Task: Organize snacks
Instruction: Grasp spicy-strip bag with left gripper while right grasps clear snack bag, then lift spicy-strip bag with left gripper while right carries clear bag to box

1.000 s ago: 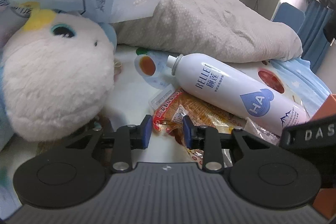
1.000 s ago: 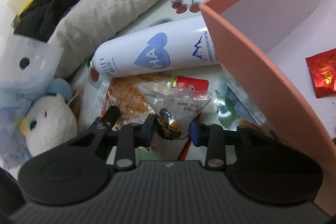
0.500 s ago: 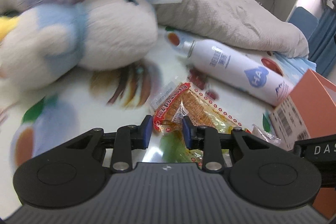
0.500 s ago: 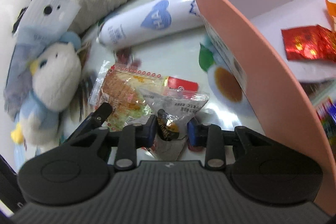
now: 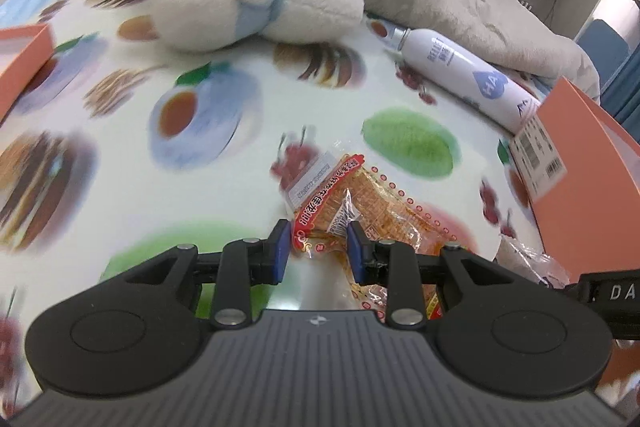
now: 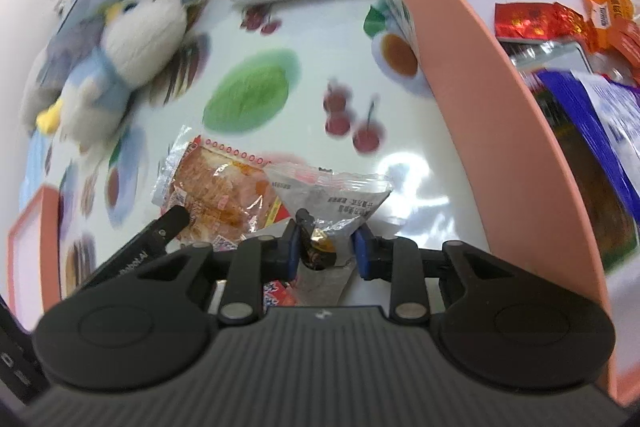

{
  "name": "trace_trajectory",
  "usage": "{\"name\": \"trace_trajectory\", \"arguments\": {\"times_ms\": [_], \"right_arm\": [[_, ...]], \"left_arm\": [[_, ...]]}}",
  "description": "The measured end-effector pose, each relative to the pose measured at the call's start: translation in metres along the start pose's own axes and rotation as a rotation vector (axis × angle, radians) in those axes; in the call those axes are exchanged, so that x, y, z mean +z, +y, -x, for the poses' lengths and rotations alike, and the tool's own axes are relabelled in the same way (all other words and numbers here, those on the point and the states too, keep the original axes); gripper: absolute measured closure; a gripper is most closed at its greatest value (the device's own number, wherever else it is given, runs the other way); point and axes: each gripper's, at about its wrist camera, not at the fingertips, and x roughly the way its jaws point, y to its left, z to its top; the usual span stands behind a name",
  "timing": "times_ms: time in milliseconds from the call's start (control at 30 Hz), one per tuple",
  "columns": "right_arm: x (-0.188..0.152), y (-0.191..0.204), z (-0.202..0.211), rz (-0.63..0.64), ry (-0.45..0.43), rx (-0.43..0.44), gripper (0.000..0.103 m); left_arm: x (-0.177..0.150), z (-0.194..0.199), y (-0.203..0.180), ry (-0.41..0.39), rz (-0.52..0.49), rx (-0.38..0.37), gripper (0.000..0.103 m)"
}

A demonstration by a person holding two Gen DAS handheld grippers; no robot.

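Squarely between jaws: orange snack packet [image 5: 360,203]

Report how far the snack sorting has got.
Done: several packets already lie inside the pink box. In hand: the left gripper is shut on the orange snack packet, and the right gripper, jaws closing, holds the clear wrapped snack. Left: both packets are not yet in the box; no other loose snacks show on the printed cloth.
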Motion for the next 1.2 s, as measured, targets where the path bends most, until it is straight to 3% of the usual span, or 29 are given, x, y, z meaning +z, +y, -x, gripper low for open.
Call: {"name": "trace_trajectory", "arguments": {"times_ms": [233, 433, 867, 1200], "right_arm": [[-0.039, -0.003, 0.024, 0.080, 0.001, 0.017, 0.073], [-0.048, -0.001, 0.042, 0.122, -0.012, 0.044, 0.073], [-0.015, 0.007, 0.106, 0.176, -0.145, 0.118, 0.073], [0.008, -0.013, 0.148, 0.181, -0.246, 0.117, 0.073]], "left_arm": [[-0.028, 0.039, 0.017, 0.023, 0.102, -0.006, 0.068], [-0.033, 0.067, 0.018, -0.001, 0.116, 0.001, 0.068], [0.016, 0.129, -0.017, -0.122, 0.033, -0.033, 0.068], [0.044, 0.163, -0.043, -0.190, -0.002, -0.072, 0.069]]}}
